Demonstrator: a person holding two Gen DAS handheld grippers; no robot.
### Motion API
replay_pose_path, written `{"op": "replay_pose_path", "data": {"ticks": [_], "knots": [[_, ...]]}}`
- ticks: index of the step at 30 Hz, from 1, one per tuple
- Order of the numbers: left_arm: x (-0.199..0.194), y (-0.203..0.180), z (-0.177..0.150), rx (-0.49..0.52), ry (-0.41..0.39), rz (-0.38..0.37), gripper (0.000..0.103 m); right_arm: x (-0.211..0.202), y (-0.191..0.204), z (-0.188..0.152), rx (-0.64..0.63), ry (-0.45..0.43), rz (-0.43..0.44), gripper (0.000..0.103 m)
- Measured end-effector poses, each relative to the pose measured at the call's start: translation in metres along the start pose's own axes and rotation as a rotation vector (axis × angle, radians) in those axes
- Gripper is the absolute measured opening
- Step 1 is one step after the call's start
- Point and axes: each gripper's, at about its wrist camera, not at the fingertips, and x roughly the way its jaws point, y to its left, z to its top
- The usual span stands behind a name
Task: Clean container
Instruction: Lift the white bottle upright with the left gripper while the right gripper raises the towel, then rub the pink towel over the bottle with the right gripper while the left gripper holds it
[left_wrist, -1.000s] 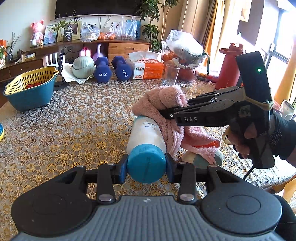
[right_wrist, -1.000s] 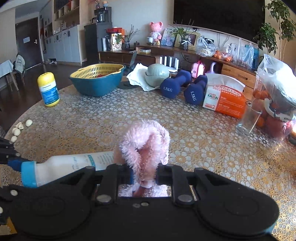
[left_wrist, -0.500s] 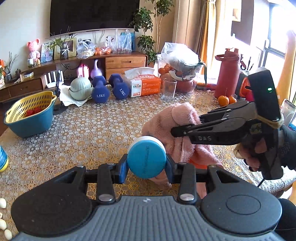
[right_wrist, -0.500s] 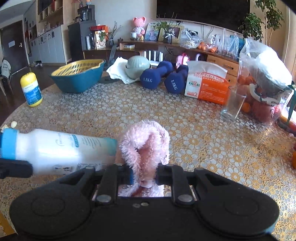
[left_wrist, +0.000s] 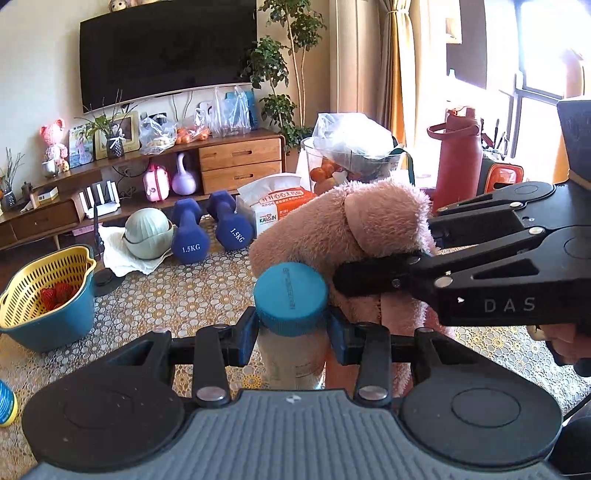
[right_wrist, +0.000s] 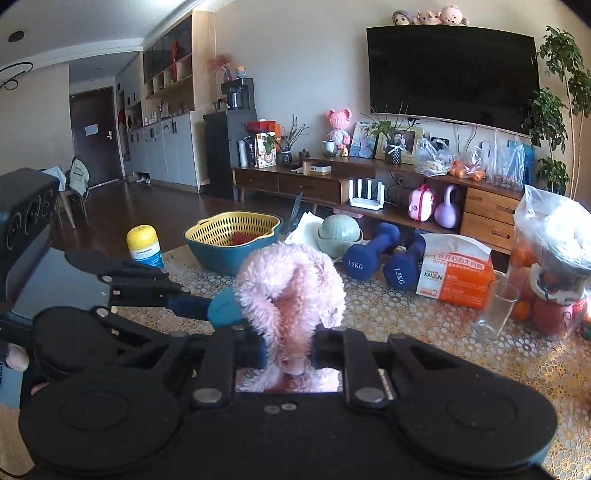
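Up off the patterned table (left_wrist: 155, 306), my left gripper (left_wrist: 291, 326) clamps the white bottle (left_wrist: 295, 365) just under its blue cap (left_wrist: 291, 298), the cap tipped toward the lens. My right gripper (right_wrist: 290, 350) pinches a fluffy pink cloth (right_wrist: 291, 284), pressed against the cap's far side.

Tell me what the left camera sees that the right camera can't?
Only the left wrist view shows the red water jug by the window and the bottle's white body under its blue cap. Only the right wrist view shows the dark door and the whole yellow-capped bottle. Both show the pink cloth, dumbbells and yellow basket.
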Motion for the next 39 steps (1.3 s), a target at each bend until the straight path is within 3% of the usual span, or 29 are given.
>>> {"op": "replay_pose_path", "data": {"ticks": [6,14,20,25,31,32,39], "knots": [[0.012,0.002,0.006,0.034,-0.001,-0.031,0.039,0.023,-0.027,-0.007,0.109,0.018,0.011,0.019],[0.017,0.011,0.006,0.033,-0.019,-0.068,0.039,0.053,-0.049,-0.033,0.2,0.111,0.024,0.019],[0.017,0.016,0.004,0.025,-0.032,-0.082,0.039,0.074,-0.051,-0.054,0.207,0.195,0.01,0.019],[0.015,0.018,0.004,0.023,-0.033,-0.082,0.039,0.077,-0.041,-0.061,0.128,0.241,-0.043,0.019],[0.014,0.015,0.004,0.037,-0.031,-0.075,0.041,0.037,-0.042,-0.039,0.123,0.143,-0.09,0.018],[0.014,0.014,0.004,0.041,-0.033,-0.072,0.045,0.027,-0.042,-0.033,0.122,0.118,-0.094,0.018],[0.014,0.01,0.004,0.047,-0.04,-0.056,0.045,-0.033,-0.021,0.024,0.022,-0.046,-0.055,0.019]]}}
